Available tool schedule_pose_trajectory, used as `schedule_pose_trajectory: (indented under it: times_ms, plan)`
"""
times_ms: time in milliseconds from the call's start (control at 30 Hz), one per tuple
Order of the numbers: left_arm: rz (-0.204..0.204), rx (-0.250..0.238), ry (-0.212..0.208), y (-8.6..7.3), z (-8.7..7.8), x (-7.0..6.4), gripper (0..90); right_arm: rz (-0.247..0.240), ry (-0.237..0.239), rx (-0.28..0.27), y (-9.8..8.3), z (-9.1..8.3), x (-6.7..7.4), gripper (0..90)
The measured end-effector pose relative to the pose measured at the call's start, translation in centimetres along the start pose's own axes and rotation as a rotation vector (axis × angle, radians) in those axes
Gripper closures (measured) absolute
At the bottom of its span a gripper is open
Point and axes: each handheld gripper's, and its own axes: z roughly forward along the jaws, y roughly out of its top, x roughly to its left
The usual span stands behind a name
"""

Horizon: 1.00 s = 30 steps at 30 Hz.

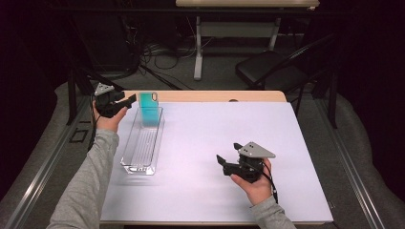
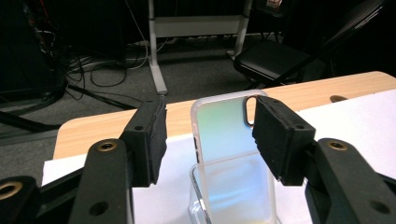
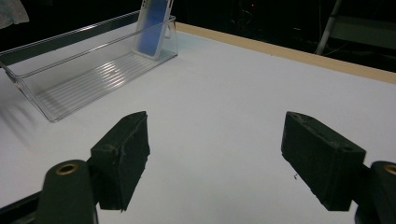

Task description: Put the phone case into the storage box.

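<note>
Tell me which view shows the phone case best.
The left gripper view: the phone case stands close between that gripper's open jaws, its camera cutout and iridescent back plain. The high view shows it small, upright at the far end of the clear bin. The right gripper view shows it distant and bluish.

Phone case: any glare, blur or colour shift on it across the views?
High view: phone case reads flat teal, small and soft, room behind it dark. Left gripper view: iridescent sheen, pale green to blue, edges sharp. Right gripper view: looks blue, and the clear tray glints along its ribbed floor.
</note>
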Motion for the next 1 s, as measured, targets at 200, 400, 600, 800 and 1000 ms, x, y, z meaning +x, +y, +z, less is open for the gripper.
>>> schedule_pose_trajectory:
  times_ms: [200, 400, 600, 800, 1000]
  plan:
    - [0.014, -0.021, 0.008, 0.2, -1.0, -0.4, 41.2, 0.005, 0.004, 0.001, 0.0, -0.1, 0.0, 22.8]
    - [0.049, -0.001, -0.019, 0.4, -1.6, -1.0, 45.0, 0.006, 0.009, 0.002, 0.0, -0.1, 0.1, 22.7]
    - [0.079, -0.009, -0.032, 0.8, -2.6, -1.9, 45.7, -0.007, 0.010, 0.002, 0.0, -0.2, 0.1, 22.7]
    - [0.034, 0.001, -0.055, 1.1, -3.4, -2.2, 45.1, 0.001, 0.007, -0.007, 0.1, -0.3, 0.0, 22.7]
    - [0.076, 0.031, -0.064, 1.2, -4.4, -2.9, 43.1, 0.002, 0.008, -0.008, 0.2, -0.5, 0.0, 22.1]
